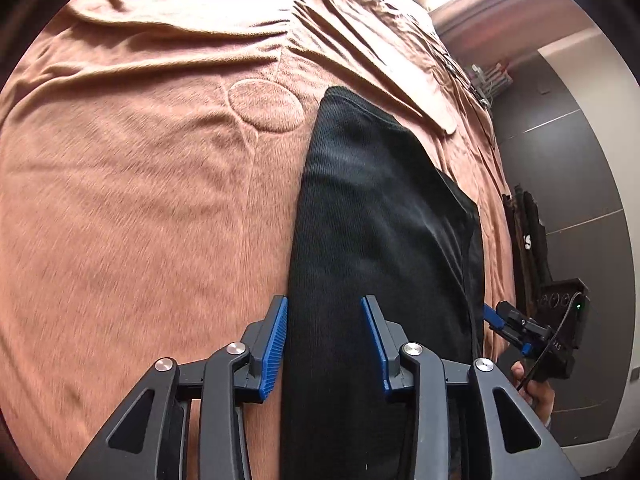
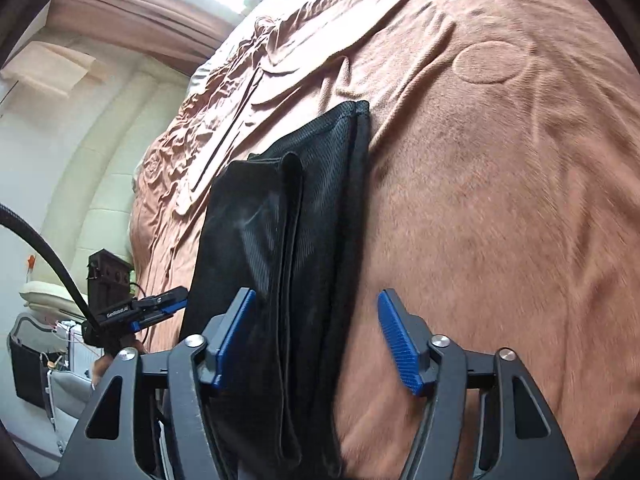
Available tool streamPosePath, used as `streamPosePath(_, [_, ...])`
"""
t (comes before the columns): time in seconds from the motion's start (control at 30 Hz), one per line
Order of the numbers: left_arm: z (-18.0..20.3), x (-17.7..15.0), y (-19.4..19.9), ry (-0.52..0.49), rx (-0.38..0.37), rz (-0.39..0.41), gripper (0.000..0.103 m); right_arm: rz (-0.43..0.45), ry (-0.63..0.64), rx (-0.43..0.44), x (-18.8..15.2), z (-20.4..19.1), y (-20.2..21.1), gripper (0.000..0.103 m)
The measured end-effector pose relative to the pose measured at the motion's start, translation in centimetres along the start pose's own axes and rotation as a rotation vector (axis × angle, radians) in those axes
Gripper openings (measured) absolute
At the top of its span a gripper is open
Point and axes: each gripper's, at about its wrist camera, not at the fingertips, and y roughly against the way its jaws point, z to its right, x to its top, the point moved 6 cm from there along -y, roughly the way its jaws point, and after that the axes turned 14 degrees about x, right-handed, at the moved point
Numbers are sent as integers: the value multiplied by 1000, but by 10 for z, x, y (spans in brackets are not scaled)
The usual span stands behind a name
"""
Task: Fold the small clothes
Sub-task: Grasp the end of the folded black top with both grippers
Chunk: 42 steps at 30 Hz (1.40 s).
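Between my left gripper's (image 1: 325,342) blue pads I see a wide gap; the jaws stand well apart and clamp nothing. The left pad (image 1: 275,346) sits just off the garment's left edge over bare blanket, and the other pad hovers above the dark cloth itself. Whether either pad touches the fabric I cannot tell.

Running from 6 o'clock up toward 12 in that view is the black garment (image 1: 380,216), a folded mesh-knit piece lying flat in a long strip, with a second layer peeking out along its right side. At 4 o'clock, past the garment's right edge, my right gripper (image 1: 505,330) shows side-on, with a bit of my hand (image 1: 536,394) under it.

Over on the right wrist camera, my right gripper (image 2: 318,338) is likewise spread wide, holding nothing. Its left pad (image 2: 236,336) lies over the garment (image 2: 288,240), the right pad over blanket at 5 o'clock. From this side I can see stacked folded edges running lengthwise, and a smaller flap lying on top at about 10 o'clock of centre. At 8 o'clock the left gripper (image 2: 166,304) pokes in beside the cloth's edge, cable (image 2: 44,248) trailing off above it.

Everything rests on a rust-brown blanket (image 1: 140,220), rumpled toward 12 o'clock, with a round embossed patch (image 1: 266,106) at 11 o'clock from the garment's far end.
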Motion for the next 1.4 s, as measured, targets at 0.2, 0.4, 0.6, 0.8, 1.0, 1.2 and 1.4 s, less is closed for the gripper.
streamPosePath(0.2, [0,26,-11,10,-16,-5,35,-26,-16,54,18,8,-21,50])
streamPosePath(0.4, [4,53,-23,14,-36,-9,34,-49,-16,96,44,14,-49,50])
streamPosePath(0.6, [9,79,-32,2,-48,-9,33,-65,-14,124,59,25,-64,41])
streamPosePath(0.8, [15,103,-41,-13,-54,-7,31,-79,-4,144,68,28,-80,33])
streamPosePath(1.0, [23,119,-52,-20,-64,-5,30,-89,10,131,72,26,-85,23])
streamPosePath(1.2, [26,124,-53,-27,-54,8,17,-82,29,78,74,21,-85,10])
streamPosePath(1.4, [32,121,-39,-38,-49,48,11,-68,98,33,70,-1,-77,8])
